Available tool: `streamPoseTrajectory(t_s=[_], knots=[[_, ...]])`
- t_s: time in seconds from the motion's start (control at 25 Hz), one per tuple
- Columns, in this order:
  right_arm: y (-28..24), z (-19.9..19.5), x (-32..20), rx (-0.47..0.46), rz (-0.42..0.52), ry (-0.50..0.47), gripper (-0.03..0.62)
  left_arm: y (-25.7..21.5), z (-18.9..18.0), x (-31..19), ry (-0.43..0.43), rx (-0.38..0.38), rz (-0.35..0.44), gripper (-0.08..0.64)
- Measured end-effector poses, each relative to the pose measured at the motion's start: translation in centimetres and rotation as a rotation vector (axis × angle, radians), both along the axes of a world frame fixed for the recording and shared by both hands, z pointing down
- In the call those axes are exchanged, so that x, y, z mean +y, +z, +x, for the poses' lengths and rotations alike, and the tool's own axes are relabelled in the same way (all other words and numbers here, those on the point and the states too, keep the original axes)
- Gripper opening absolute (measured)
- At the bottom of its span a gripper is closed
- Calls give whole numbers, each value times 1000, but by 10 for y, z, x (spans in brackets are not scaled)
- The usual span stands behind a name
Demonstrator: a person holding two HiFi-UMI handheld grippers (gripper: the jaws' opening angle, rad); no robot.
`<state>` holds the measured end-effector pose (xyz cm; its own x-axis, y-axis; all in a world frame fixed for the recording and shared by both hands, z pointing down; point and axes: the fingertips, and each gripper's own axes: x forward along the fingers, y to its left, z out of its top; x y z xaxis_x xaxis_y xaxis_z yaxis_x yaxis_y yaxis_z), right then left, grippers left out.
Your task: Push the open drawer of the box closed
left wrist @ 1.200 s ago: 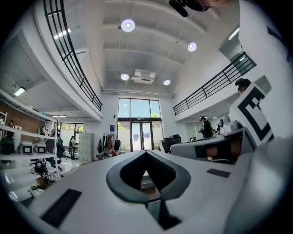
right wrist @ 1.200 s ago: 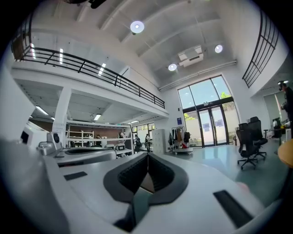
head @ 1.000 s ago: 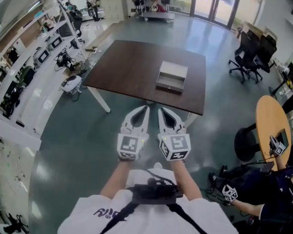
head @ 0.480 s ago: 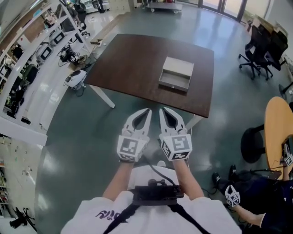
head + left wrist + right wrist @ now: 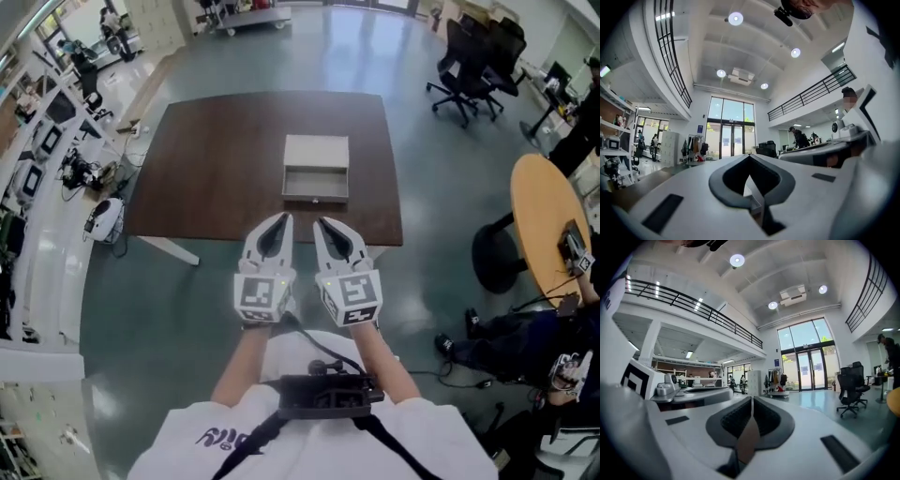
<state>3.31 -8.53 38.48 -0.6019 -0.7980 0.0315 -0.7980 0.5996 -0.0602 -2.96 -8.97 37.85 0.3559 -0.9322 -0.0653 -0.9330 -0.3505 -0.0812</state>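
Pale box (image 5: 317,150) on dark counter (image 5: 206,159), drawer (image 5: 315,185) pulled out on box's near side. Left hand-held gripper (image 5: 281,221) and right hand-held gripper (image 5: 321,225) side by side, nearer than box, apart from drawer, both clenched, empty.

The tips of the left gripper (image 5: 280,221) and the right gripper (image 5: 320,223) cover a strip of the dark table's (image 5: 206,178) near edge. Their marker cubes (image 5: 260,295) hide whatever grips them from behind, and most of the table's legs are lost under its top. The knob on the drawer (image 5: 316,183) front is too small to make out. The box (image 5: 317,150) behind it shows only its top face, and at the head view's right edge the round wooden table (image 5: 539,225) and a person in dark clothes (image 5: 525,339) are both cut off.
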Motion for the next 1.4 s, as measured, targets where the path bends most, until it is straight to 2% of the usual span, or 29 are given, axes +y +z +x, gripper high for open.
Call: streamPoseTrajectory(t_s=[0.12, 0.28, 0.4, 0.56, 0.88, 1.04, 1.4], knots=[[-13, 9, -39, -21, 7, 105, 5, -25, -3, -38, 50, 6, 30, -3], [-12, -12, -79, -34, -10, 187, 5, -35, -29, -78, 107, 23, 29, -3], [-3, -32, -97, -23, -14, 214, 5, -21, -47, -97, 132, 30, 1, -3], [15, -41, -113, 4, -44, 258, 5, 1, -55, -118, 173, 19, -13, -3], [65, -17, -142, 39, -151, 312, 5, 40, -40, -165, 220, 31, -63, -3], [98, -7, -148, 31, -225, 349, 5, 68, -38, -176, 240, 15, -127, -3], [206, 12, -153, -8, -491, 362, 5, 124, -28, -193, 243, -3, -259, -3]])
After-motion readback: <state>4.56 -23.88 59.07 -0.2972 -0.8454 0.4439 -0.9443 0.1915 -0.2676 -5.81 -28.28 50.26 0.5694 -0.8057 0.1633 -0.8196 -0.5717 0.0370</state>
